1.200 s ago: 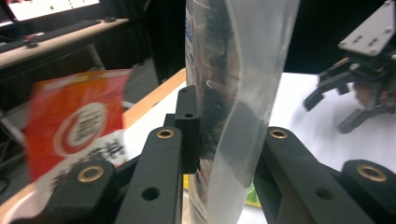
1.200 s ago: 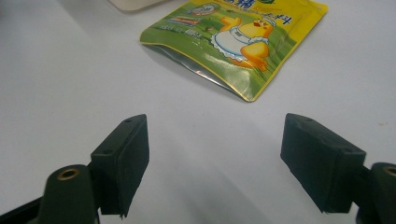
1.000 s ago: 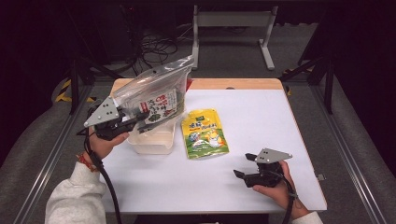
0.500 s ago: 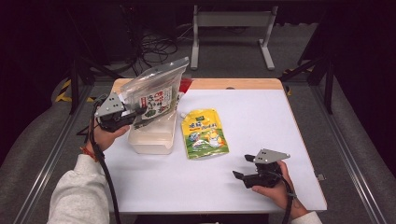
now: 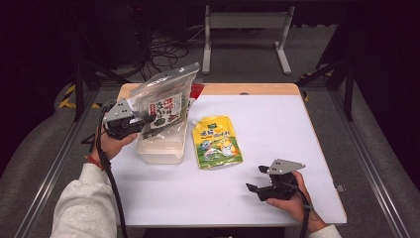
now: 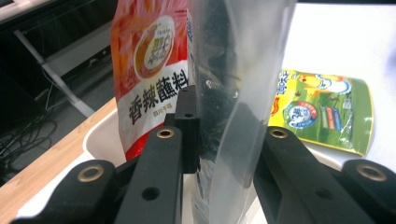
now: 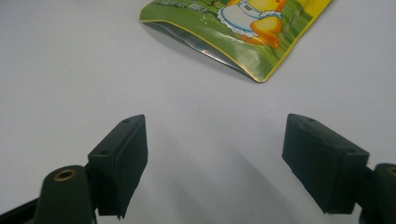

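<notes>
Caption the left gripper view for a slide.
Left gripper jaws clamp a clear pouch above the white bin.

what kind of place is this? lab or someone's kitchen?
Most likely a lab or recording bay, not a kitchen: a white-topped table on a metal frame, loose cables on grey carpet behind it, and a person working handheld claws, the left claw gripping a clear pouch.
</notes>
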`<state>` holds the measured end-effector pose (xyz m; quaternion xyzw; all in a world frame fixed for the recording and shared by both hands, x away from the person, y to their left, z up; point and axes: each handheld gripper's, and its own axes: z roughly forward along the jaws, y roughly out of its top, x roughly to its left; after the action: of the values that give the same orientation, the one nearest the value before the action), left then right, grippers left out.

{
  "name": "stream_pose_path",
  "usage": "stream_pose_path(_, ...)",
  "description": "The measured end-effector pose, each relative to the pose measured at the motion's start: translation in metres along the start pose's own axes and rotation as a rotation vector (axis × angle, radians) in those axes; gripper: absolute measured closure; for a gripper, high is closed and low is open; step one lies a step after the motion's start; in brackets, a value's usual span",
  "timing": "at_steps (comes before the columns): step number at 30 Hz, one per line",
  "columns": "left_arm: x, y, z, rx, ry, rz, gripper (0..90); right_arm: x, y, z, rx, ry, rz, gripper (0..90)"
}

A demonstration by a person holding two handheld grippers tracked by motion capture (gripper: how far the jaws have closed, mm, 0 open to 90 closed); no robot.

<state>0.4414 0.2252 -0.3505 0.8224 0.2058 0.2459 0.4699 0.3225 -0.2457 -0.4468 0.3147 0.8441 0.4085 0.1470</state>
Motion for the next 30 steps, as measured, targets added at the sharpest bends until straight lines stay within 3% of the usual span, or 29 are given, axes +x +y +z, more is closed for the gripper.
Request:
stream_pose_path(8, -0.001, -0.005, 0.006, -0.001, -0.009, -0.019, 77.3, 0.002, 0.0, 0.002, 0.008, 0.012, -0.012, 22.1)
stream_pose_path(14, -0.005, -0.008, 0.013, 0.018, -0.004, -0.004, 77.4, 0.002, 0.001, 0.001, 0.002, 0.011, -0.009, 22.0)
stream_pose_path(19, -0.006, -0.011, 0.022, -0.004, -0.023, -0.02, 77.5, 0.003, 0.002, 0.001, 0.002, 0.012, -0.013, 22.0)
stream_pose_path(22, -0.001, -0.017, 0.021, -0.032, -0.036, -0.062, 77.4, 0.003, 0.001, 0.001, 0.003, 0.012, -0.013, 21.9)
stream_pose_path(24, -0.001, -0.018, 0.022, -0.035, -0.043, -0.069, 76.7, 0.003, 0.001, 0.001, 0.004, 0.011, -0.011, 21.9)
stream_pose_path(28, -0.001, -0.021, 0.022, -0.045, -0.004, -0.103, 73.0, 0.003, 0.002, 0.001, 0.001, 0.015, -0.014, 21.9)
stream_pose_path(30, 0.002, -0.026, 0.021, -0.072, -0.011, -0.145, 72.3, 0.003, 0.002, 0.001, -0.002, 0.021, -0.016, 21.9)
